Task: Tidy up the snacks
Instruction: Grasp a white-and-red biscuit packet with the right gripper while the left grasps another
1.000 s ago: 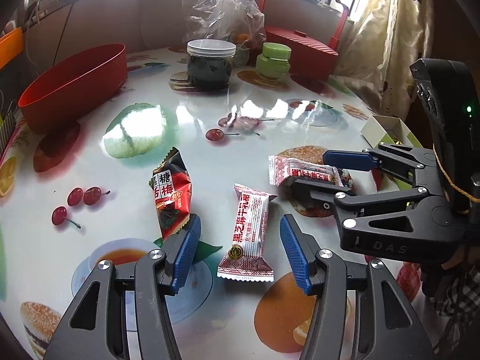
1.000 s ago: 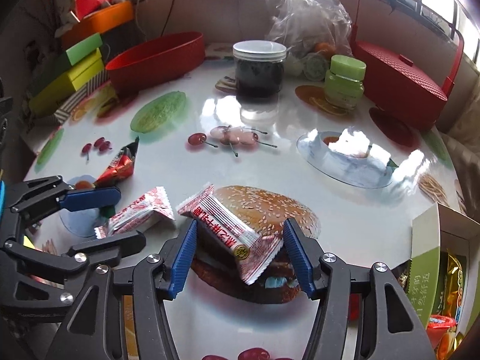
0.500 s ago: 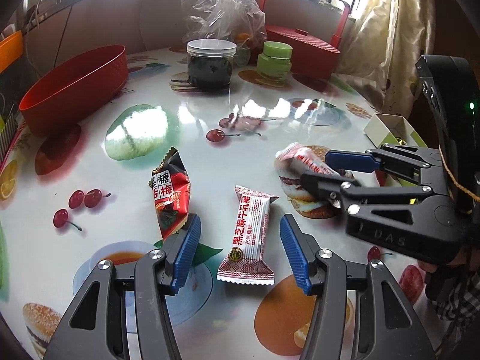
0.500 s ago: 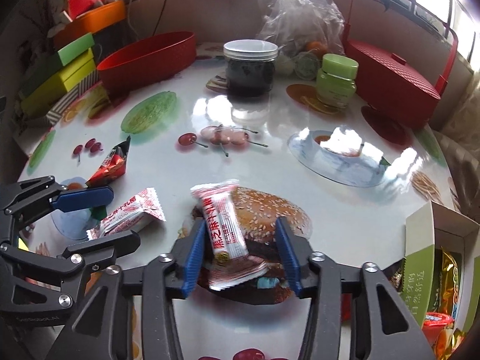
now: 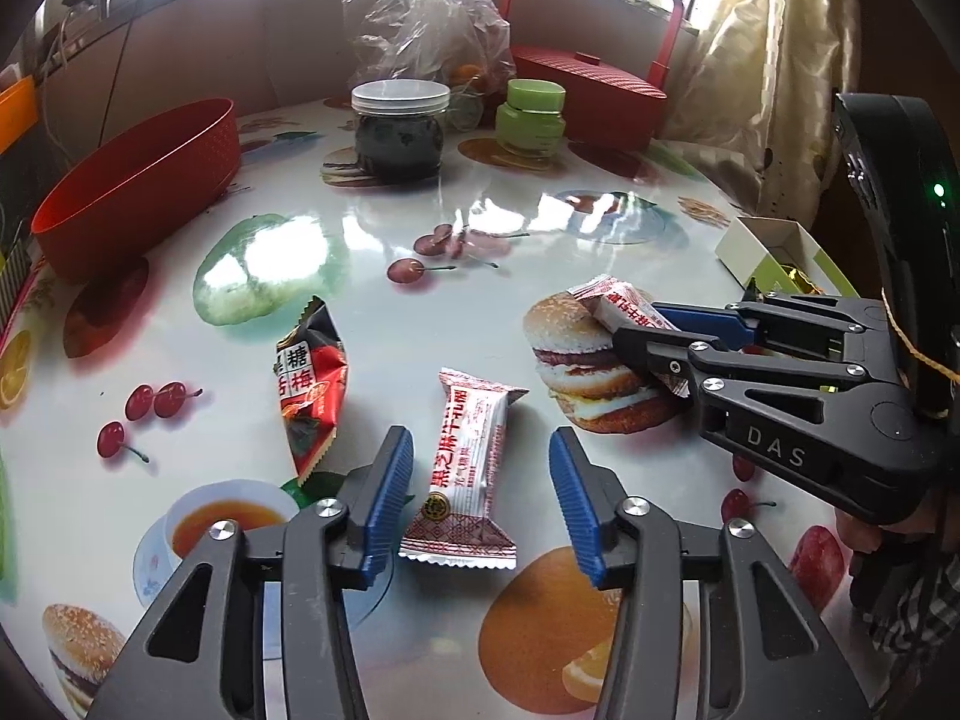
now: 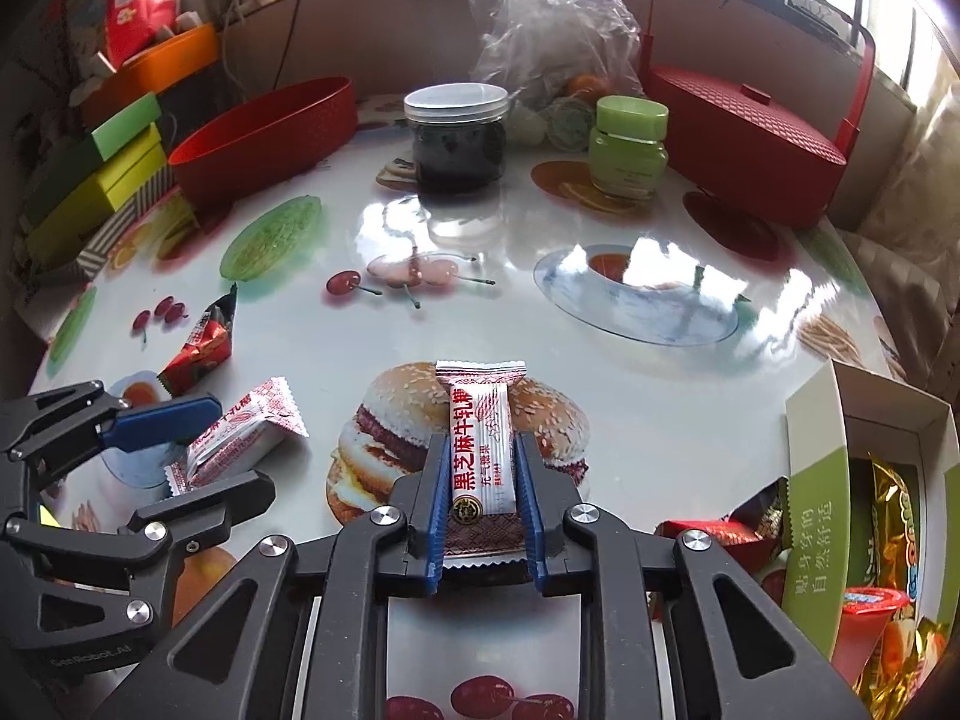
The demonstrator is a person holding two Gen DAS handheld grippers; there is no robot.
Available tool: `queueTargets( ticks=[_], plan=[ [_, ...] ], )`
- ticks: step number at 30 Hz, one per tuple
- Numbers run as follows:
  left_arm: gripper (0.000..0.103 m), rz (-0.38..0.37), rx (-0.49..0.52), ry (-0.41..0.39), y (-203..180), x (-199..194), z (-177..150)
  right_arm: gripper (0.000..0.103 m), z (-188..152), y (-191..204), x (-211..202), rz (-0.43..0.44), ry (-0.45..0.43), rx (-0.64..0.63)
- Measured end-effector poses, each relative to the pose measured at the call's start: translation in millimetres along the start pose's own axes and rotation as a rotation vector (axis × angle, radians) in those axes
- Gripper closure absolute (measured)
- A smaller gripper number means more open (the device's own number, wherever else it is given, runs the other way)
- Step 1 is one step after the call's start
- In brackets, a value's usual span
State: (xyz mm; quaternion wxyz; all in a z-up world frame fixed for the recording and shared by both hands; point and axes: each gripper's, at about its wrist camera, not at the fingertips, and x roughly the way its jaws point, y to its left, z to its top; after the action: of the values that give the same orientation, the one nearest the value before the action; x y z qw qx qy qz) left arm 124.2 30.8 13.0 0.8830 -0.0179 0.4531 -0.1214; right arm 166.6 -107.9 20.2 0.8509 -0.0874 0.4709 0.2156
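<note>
A white-and-red candy bar (image 6: 480, 444) is pinched lengthwise between the blue pads of my right gripper (image 6: 483, 480), over the printed burger on the table. In the left wrist view that right gripper (image 5: 636, 330) reaches in from the right, shut on the bar. A second white-and-red candy bar (image 5: 471, 462) lies flat between the fingers of my left gripper (image 5: 480, 441). Its jaws are closing, with gaps still showing between pads and wrapper. A dark red plum-candy packet (image 5: 309, 384) lies just left of it.
An open green-and-white box (image 6: 816, 480) holding several snacks sits at the right table edge. At the back stand a red oval basket (image 5: 138, 180), a dark jar (image 5: 399, 132), a green jar (image 5: 531, 120), a red lidded basket (image 5: 588, 93) and a plastic bag (image 5: 420, 12).
My right gripper's jaws closed on the candy bar over the burger print, turning it end-on and lifting one end. My left gripper's jaws narrowed slightly around the other bar.
</note>
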Motion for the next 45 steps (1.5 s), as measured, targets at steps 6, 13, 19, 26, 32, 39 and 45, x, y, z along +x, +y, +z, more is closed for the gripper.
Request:
queueTargets(
  ticks=[6,13,19,26,32,39,45],
  plan=[
    [0.07,0.002,0.012,-0.003,-4.5,-1.0,-0.1,0.083,-3.7,-3.8,-3.3,-0.017,0.0,0.032],
    [0.082,0.001,0.027,-0.012,-8.8,-3.4,0.5,0.084,-7.6,-9.8,-7.1,-0.023,-0.006,0.068],
    [0.082,-0.006,0.036,-0.015,-12.1,-4.0,-0.1,0.084,-9.7,-10.8,-12.0,-0.027,-0.02,0.087],
    [0.082,-0.012,0.037,-0.028,-12.6,-8.6,-0.8,0.084,-12.4,-12.4,-16.9,-0.027,-0.028,0.102],
    [0.082,-0.013,0.036,-0.038,-14.3,-13.2,-1.6,0.084,-17.7,-13.4,-23.6,-0.018,-0.034,0.121],
    [0.082,-0.015,0.043,-0.058,-19.1,-22.9,-0.5,0.084,-23.0,-14.3,-33.7,-0.019,-0.046,0.14],
    [0.082,-0.022,0.058,-0.086,-25.9,-35.0,3.0,0.084,-26.5,-14.7,-50.8,-0.026,-0.075,0.15]
  ],
)
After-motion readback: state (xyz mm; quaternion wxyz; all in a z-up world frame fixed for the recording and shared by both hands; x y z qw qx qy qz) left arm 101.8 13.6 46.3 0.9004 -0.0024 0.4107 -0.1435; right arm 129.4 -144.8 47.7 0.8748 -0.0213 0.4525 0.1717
